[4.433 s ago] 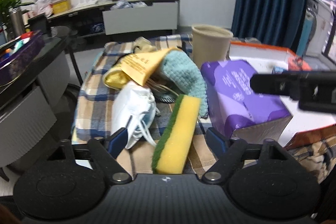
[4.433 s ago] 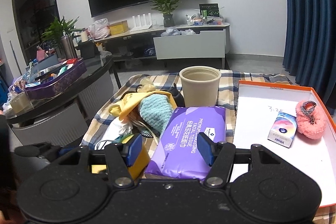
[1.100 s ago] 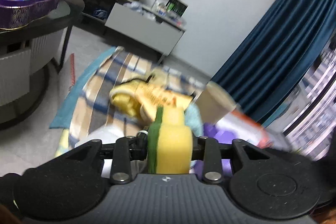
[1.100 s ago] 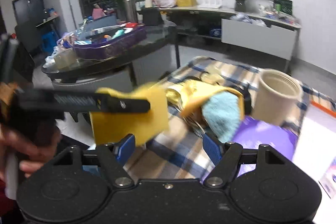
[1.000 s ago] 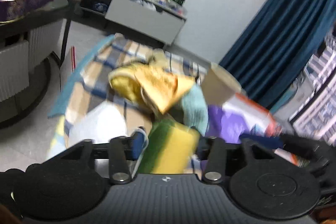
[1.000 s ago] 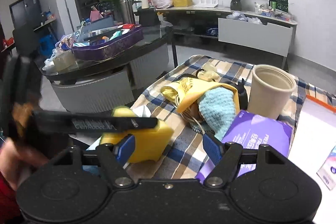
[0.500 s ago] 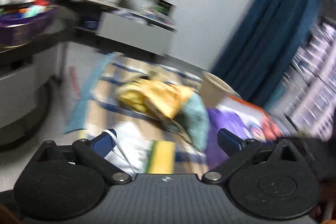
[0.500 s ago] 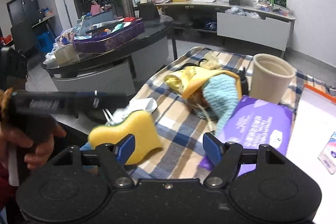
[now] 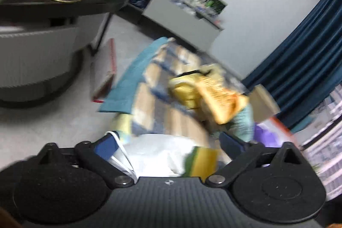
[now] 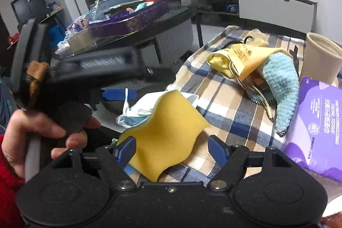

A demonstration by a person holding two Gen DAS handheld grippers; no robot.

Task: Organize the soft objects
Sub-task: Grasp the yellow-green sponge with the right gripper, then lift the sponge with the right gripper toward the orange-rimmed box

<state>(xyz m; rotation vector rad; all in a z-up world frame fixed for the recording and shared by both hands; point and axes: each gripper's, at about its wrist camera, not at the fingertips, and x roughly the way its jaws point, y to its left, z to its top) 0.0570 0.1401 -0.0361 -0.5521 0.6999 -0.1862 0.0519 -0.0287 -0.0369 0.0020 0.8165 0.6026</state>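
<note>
Sponge (image 10: 168, 131) lies loose between wide right gripper (image 10: 171, 147).
Left gripper (image 9: 168, 143), at nine o'clock, is also wide; centre the sponge, then squeeze gently.

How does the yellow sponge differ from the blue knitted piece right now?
The yellow sponge is smooth, wavy-edged foam; the blue knitted piece is nubbly yarn, long and tapering. The sponge lies near the cloth's front edge, partly over the white masks, between the open right gripper's fingers; the knit is tucked under the yellow pouch farther back. Neither is gripped.
</note>
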